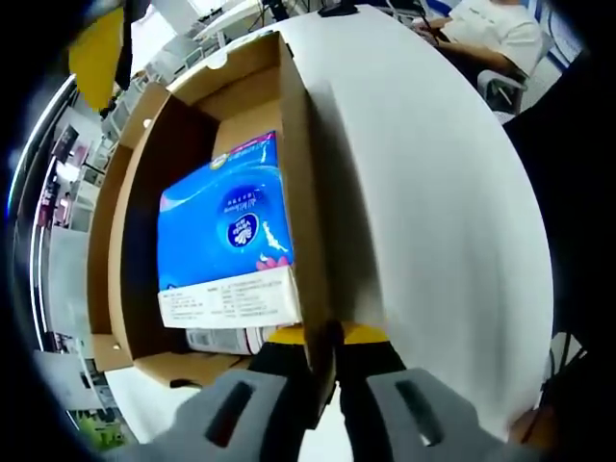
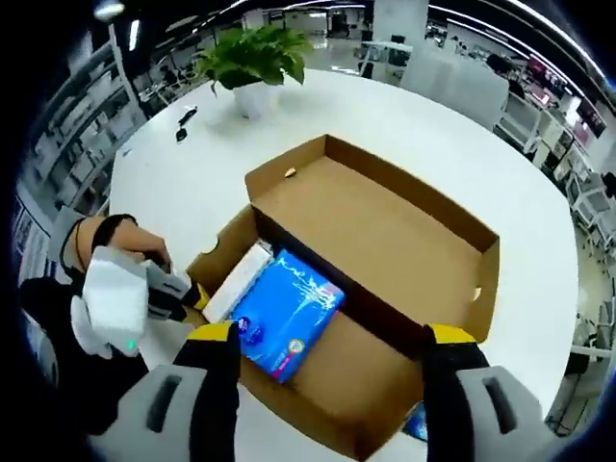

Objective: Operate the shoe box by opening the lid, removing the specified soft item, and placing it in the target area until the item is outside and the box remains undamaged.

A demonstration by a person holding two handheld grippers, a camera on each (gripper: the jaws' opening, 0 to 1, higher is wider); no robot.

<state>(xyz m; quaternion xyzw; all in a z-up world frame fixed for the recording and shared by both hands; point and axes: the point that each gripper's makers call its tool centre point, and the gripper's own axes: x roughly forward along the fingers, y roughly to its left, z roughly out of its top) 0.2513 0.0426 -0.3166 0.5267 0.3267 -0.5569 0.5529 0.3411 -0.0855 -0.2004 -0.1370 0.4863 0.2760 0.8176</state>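
A brown cardboard shoe box (image 1: 298, 144) lies open on a white table. Inside it lies a blue soft tissue pack (image 1: 226, 231) with a white label end toward me. My left gripper (image 1: 327, 339) is shut on the box's side wall, which runs up between its yellow-tipped fingers. In the right gripper view the box's lid (image 2: 385, 231) is folded back and the blue pack (image 2: 284, 313) rests in the box's left half. My right gripper (image 2: 334, 334) hovers open above the box, jaws wide apart. The left gripper (image 2: 188, 294), held by a hand, pinches the box's left end.
The round white table (image 2: 452, 144) has bare room around the box. A potted plant (image 2: 255, 63) and a small black item (image 2: 183, 120) stand at its far side. A person (image 1: 491, 29) sits beyond the table. Office desks surround it.
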